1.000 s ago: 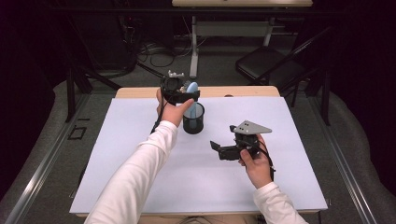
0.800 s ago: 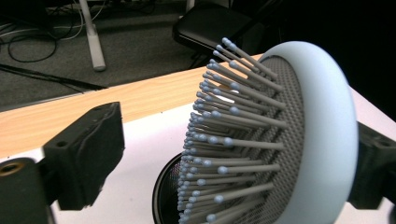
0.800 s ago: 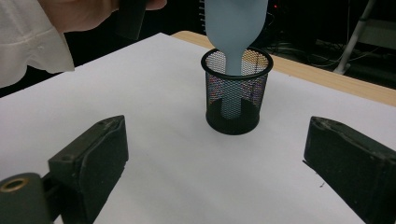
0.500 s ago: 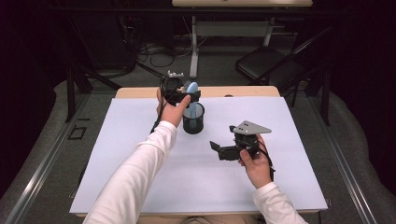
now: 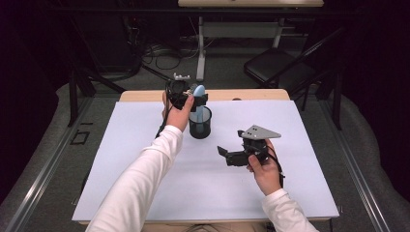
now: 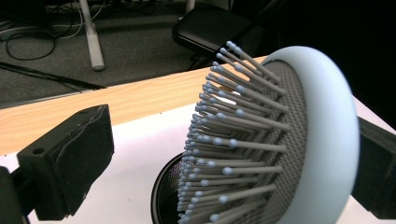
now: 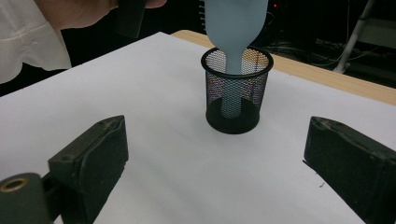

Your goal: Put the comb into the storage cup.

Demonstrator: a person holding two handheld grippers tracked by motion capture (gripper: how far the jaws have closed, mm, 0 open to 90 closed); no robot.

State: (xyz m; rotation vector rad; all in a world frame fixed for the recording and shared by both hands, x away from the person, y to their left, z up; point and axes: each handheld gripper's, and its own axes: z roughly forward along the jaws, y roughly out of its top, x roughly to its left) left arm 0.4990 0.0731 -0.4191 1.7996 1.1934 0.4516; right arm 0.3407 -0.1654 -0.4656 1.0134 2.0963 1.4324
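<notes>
Left claw (image 5: 197, 98) has just been opening, jaws clear of the hairbrush (image 6: 289, 140), which stands handle-down in the mesh cup (image 7: 237, 91). Right claw (image 5: 226, 153) open, empty. Risk: the top-heavy brush may tip the cup.

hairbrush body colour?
Pale blue hairbrush, grey bristle pad; clearest in the left gripper view.

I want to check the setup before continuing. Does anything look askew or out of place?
Nothing is spilled or damaged. The one odd thing is the light blue hairbrush: it stands handle-down in the black mesh cup, its wide head far above the rim, so it may be top-heavy.
</notes>
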